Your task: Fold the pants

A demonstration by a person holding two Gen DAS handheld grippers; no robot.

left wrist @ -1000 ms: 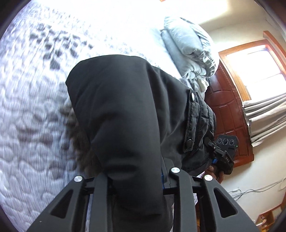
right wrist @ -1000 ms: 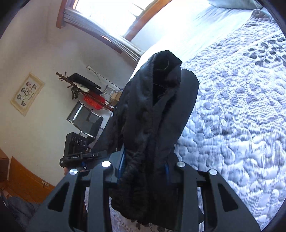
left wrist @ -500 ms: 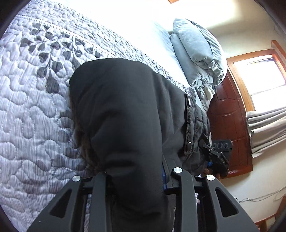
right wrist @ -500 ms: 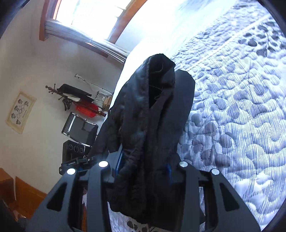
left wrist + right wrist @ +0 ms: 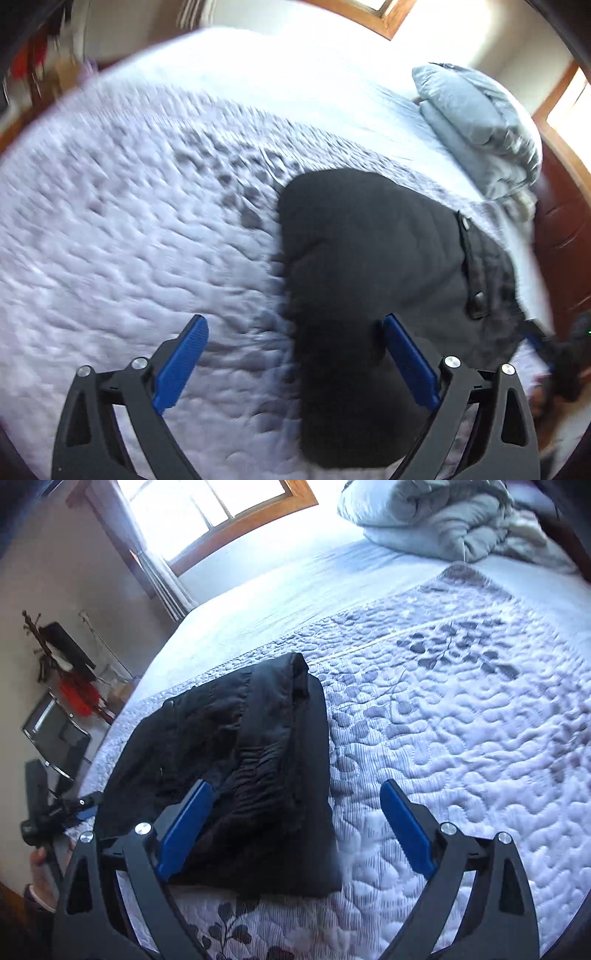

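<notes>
My 2 tongs, left (image 5: 293,363) and right (image 5: 295,829), gape wide, holding nothing. The folded black pants (image 5: 236,775) lie flat on the quilt (image 5: 461,720) between them, near its front edge, apparently set down finished.

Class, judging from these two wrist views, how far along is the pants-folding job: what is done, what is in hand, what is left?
Done: the black pants lie in a compact folded bundle on the quilted bedspread. In hand: nothing; the left gripper and right gripper are both open, jaws spread, holding no cloth. Left: probably only a final tidy of the bundle's edges, if anything. The left view is blurred.
</notes>
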